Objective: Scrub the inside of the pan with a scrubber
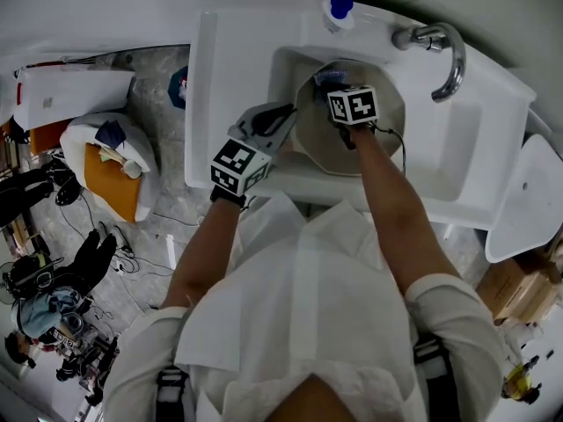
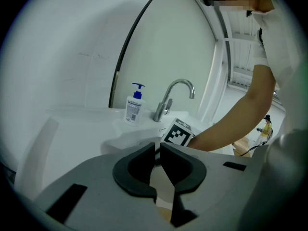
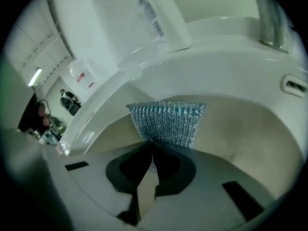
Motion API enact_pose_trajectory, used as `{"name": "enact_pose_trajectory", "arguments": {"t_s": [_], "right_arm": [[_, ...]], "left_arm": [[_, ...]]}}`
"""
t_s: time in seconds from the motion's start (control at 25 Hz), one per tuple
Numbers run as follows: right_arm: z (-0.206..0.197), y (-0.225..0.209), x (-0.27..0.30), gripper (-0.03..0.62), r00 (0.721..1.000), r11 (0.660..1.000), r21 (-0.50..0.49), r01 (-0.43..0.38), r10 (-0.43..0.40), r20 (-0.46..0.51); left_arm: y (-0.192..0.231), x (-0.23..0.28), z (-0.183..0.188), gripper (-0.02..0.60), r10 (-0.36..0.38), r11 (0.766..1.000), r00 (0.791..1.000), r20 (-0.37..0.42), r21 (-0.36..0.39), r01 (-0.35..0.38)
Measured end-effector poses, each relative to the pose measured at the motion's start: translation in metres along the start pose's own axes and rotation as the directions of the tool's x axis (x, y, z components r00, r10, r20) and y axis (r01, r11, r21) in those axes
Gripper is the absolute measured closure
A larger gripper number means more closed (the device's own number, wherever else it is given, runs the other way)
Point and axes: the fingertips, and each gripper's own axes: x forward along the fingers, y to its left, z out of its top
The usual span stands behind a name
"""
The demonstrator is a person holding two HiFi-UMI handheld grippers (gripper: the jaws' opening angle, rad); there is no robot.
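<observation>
Now right tool (image 3: 152, 143) pinches scrubber (image 3: 168, 121) inside pan (image 1: 387, 117); left tool (image 2: 158, 146) nips rim (image 1: 297, 104); sink (image 1: 493, 148) hugs pan.

Round cream-coloured pan (image 1: 391, 112) sits in the white sink basin (image 1: 237, 60), open side up, inside pale and bare. Its left rim is nipped by the fingers of the left gripper (image 1: 286, 117). Silver-teal knitted mesh scrubber (image 3: 168, 121), a flat rectangle, stands on edge inside the pan, its lower edge pinched by the right gripper (image 3: 151, 146).
</observation>
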Motion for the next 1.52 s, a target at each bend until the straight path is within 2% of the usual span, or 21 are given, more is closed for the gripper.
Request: {"name": "enact_pose_trajectory", "arguments": {"t_s": [0.08,0.16,0.24,0.32,0.44,0.6,0.68,0.76,0.84,0.96,1.08,1.12,1.28,1.52], "right_arm": [[-0.013,0.029,0.003,0.579,0.992,0.993,-0.043,-0.111,0.108,-0.061],[-0.034,0.052,0.002,0.579,0.97,0.977,-0.072,-0.203,0.191,-0.148],[-0.061,0.065,-0.004,0.579,0.934,0.96,-0.073,-0.27,0.243,-0.261],[-0.093,0.068,-0.013,0.579,0.881,0.945,-0.078,-0.316,0.262,-0.394],[-0.134,0.056,-0.031,0.579,0.811,0.937,-0.12,-0.329,0.215,-0.544],[-0.158,0.016,-0.053,0.579,0.759,0.956,-0.155,-0.25,0.094,-0.644],[-0.158,-0.007,-0.057,0.579,0.749,0.964,-0.175,-0.199,0.034,-0.661],[-0.149,-0.027,-0.058,0.579,0.759,0.973,-0.186,-0.139,-0.016,-0.651],[-0.133,-0.046,-0.057,0.579,0.783,0.975,-0.211,-0.066,-0.081,-0.617],[-0.101,-0.07,-0.049,0.579,0.847,0.969,-0.246,0.034,-0.159,-0.508],[-0.072,-0.066,-0.034,0.579,0.923,0.972,-0.229,0.046,-0.129,-0.362],[-0.064,-0.061,-0.029,0.579,0.941,0.973,-0.227,0.041,-0.114,-0.32],[-0.052,-0.049,-0.016,0.579,0.964,0.97,-0.236,0.057,-0.115,-0.239],[-0.06,-0.006,-0.005,0.579,0.966,0.971,-0.228,-0.077,0.016,-0.256]], "left_arm": [[-0.001,0.0,0.001,0.537,-0.003,1.0,1.0,0.003,0.001,0.003],[-0.003,0.001,0.002,0.537,-0.006,1.0,1.0,0.005,0.001,0.006],[-0.005,0.002,0.002,0.537,-0.009,1.0,1.0,0.007,0.001,0.009],[-0.005,0.003,0.002,0.537,-0.01,1.0,1.0,0.008,0.001,0.01],[-0.006,0.004,0.003,0.537,-0.012,1.0,1.0,0.012,0.002,0.012],[-0.009,0.005,0.003,0.537,-0.015,1.0,1.0,0.013,0.005,0.015],[-0.01,0.005,0.002,0.537,-0.017,1.0,1.0,0.013,0.006,0.017],[-0.012,0.006,0.001,0.537,-0.021,1.0,1.0,0.01,0.008,0.021],[-0.014,0.006,0.001,0.537,-0.024,1.0,1.0,0.005,0.012,0.024],[-0.014,0.007,0.0,0.537,-0.025,1.0,1.0,-0.001,0.014,0.025],[-0.014,0.007,-0.002,0.537,-0.025,1.0,1.0,-0.006,0.015,0.025],[-0.014,0.007,-0.002,0.537,-0.024,1.0,1.0,-0.008,0.016,0.025],[-0.014,0.006,-0.004,0.537,-0.023,1.0,1.0,-0.016,0.018,0.024],[-0.014,0.007,-0.003,0.537,-0.021,1.0,1.0,-0.017,0.018,0.022]]}}
